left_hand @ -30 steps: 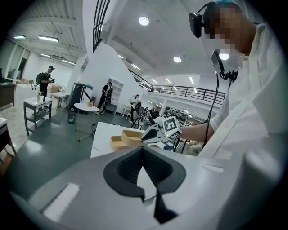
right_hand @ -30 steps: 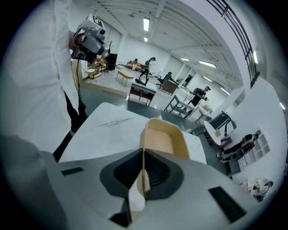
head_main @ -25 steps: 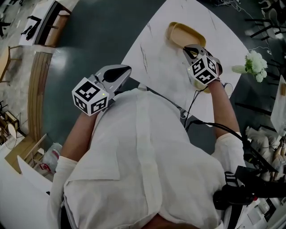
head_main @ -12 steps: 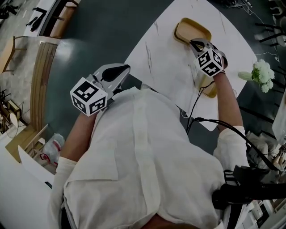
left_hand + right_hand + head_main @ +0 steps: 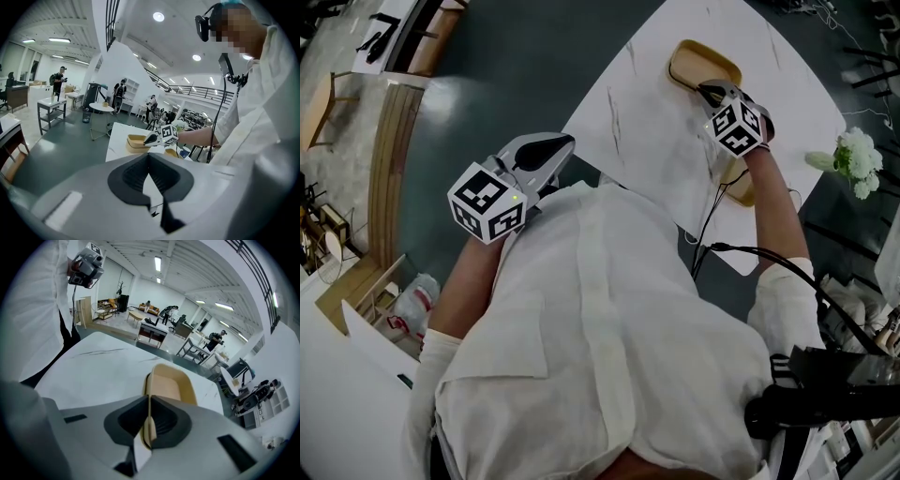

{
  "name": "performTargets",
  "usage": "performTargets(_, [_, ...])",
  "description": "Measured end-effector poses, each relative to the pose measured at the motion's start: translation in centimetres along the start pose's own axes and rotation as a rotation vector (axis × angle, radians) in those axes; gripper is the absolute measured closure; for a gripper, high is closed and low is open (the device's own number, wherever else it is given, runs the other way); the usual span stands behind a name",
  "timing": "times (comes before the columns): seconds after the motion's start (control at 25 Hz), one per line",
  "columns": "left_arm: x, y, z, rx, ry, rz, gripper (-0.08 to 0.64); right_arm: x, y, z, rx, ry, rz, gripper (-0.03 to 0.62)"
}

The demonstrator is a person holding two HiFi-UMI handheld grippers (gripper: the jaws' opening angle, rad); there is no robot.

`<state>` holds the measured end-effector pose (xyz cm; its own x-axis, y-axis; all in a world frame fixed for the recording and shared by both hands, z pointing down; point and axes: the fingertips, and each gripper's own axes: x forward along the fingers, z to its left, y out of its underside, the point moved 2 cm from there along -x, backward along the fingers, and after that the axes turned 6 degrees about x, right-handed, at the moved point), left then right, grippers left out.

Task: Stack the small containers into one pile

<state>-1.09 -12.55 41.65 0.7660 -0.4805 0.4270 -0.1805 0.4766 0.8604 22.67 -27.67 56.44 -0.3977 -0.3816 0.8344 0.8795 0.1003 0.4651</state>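
A tan, oblong small container (image 5: 169, 386) has its near wall standing upright between the jaws of the right hand-held gripper (image 5: 149, 404), which are clamped on that wall's rim, so the container's open hollow stretches straight ahead of that hand-held gripper. In the head view the same container (image 5: 701, 62) lies just beyond the jaw tips of the right hand-held gripper (image 5: 711, 92), on the white, grey-veined counter (image 5: 628, 122). A 2nd tan container (image 5: 741, 191) sits behind that hand-held gripper, partly hidden under the person's forearm, near the counter's edge; how much of it there is cannot be made out. From the left gripper view the 2 containers show in the distance ahead: the clamped one (image 5: 135, 142) to the left of the right hand-held gripper (image 5: 151, 138) and the other (image 5: 171, 153) just below it. The left hand-held gripper (image 5: 149, 159) has its jaws pressed together with nothing between them. In the head view it (image 5: 555, 148) is held off the counter, close to the person's white shirt (image 5: 600, 347), well apart from both containers. A bunch of white flowers (image 5: 860, 155) stands off to the right of the right hand-held gripper, past the counter's edge.
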Motion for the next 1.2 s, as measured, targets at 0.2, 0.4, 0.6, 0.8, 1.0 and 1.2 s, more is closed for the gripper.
performTargets(0.2, [0.0, -0.1, 0.0, -0.001, 0.0, 0.007, 0.554, 0.6, 0.1, 0.4, 0.022, -0.019, 0.001, 0.574])
performTargets(0.4, [-0.1, 0.0, 0.2, 0.004, 0.008, 0.012, 0.554, 1.0, 0.1, 0.4, 0.055, -0.007, 0.004, 0.512])
performTargets(0.6, [0.0, -0.1, 0.0, 0.02, 0.032, 0.013, 0.554, 0.0, 0.1, 0.9, 0.109, 0.02, -0.011, 0.503])
performTargets(0.8, [0.0, -0.4, -0.3, 0.047, 0.083, 0.008, 0.554, -2.2, 0.1, 1.8, 0.236, 0.078, -0.02, 0.505])
performTargets(1.0, [-0.4, -0.4, -0.6, 0.07, 0.133, 0.001, 0.554, -5.0, 1.7, 4.9, 0.449, 0.131, -0.016, 0.508])
performTargets(1.2, [-0.8, -0.8, -0.7, 0.078, 0.194, -0.006, 0.554, -7.7, 4.8, 8.6, 0.701, 0.222, 0.02, 0.511])
